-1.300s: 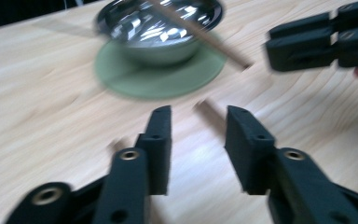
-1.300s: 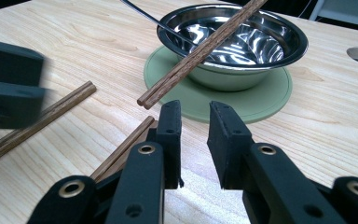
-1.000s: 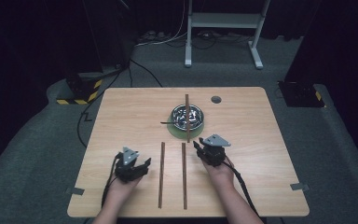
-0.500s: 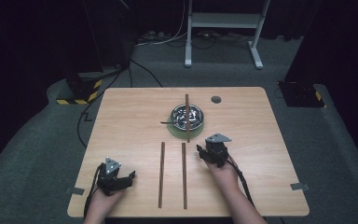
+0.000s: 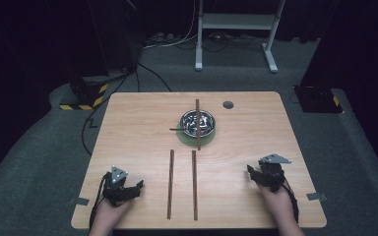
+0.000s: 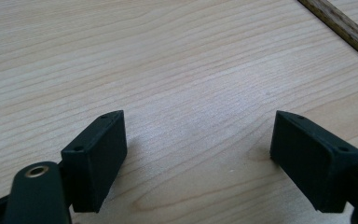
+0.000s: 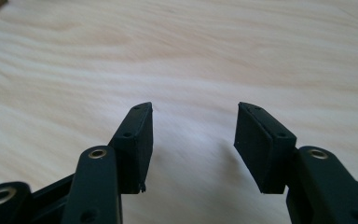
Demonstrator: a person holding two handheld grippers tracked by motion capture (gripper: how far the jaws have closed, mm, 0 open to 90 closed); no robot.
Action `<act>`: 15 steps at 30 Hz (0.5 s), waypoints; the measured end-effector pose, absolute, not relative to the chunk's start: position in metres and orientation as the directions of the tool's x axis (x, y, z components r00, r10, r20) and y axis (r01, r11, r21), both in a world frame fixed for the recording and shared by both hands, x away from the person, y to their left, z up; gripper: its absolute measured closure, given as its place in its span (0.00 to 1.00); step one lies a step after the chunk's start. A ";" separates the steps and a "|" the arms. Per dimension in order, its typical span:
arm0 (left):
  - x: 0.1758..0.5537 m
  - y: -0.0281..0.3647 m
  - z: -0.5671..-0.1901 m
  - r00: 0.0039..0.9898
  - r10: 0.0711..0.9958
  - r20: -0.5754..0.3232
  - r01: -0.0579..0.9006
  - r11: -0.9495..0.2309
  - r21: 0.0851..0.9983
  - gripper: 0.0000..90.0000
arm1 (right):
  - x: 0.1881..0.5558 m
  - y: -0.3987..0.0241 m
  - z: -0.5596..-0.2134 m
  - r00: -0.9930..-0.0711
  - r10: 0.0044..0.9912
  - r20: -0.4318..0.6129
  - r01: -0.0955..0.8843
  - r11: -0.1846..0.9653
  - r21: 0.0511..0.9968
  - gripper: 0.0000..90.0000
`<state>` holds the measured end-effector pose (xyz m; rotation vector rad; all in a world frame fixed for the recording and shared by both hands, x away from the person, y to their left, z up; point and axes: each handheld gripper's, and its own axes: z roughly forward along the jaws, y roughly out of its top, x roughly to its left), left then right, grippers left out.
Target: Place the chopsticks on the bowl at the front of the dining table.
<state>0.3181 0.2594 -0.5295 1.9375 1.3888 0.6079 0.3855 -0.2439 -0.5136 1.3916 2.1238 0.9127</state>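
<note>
While two wooden sticks (image 5: 182,184) lie parallel near the table's (image 5: 275,123) front edge, the left gripper (image 5: 139,186) rests left of them, jaws spread wide and empty. The right gripper (image 5: 250,170), well to their right, has just been opening its jaws over bare wood.

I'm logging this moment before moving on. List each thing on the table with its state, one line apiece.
Left tool: open, holding nothing, low over the table.
Right tool: open, jaws have just been opening, nothing between them.
Left chopstick: lying flat on the table, untouched.
Right chopstick: lying flat, parallel to the left one, apart from it.
Third chopstick: resting across the metal bowl.
Metal bowl: upright on a green coaster.
</note>
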 end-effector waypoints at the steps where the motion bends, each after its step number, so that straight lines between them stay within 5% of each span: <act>1: 0.318 0.259 -0.529 0.325 0.946 -0.010 0.634 -0.210 0.744 0.21 | 0.382 -0.252 -0.515 -0.396 0.918 -0.023 0.627 0.289 0.724 0.52; 7: 0.318 0.259 -0.529 0.319 0.948 -0.006 0.634 -0.209 0.744 0.21 | 0.372 -0.275 -0.522 -0.410 0.912 -0.009 0.614 0.283 0.736 0.43; 15: 0.318 0.259 -0.529 0.312 0.950 -0.006 0.635 -0.204 0.745 0.22 | 0.373 -0.273 -0.522 -0.393 0.919 -0.012 0.622 0.276 0.733 0.44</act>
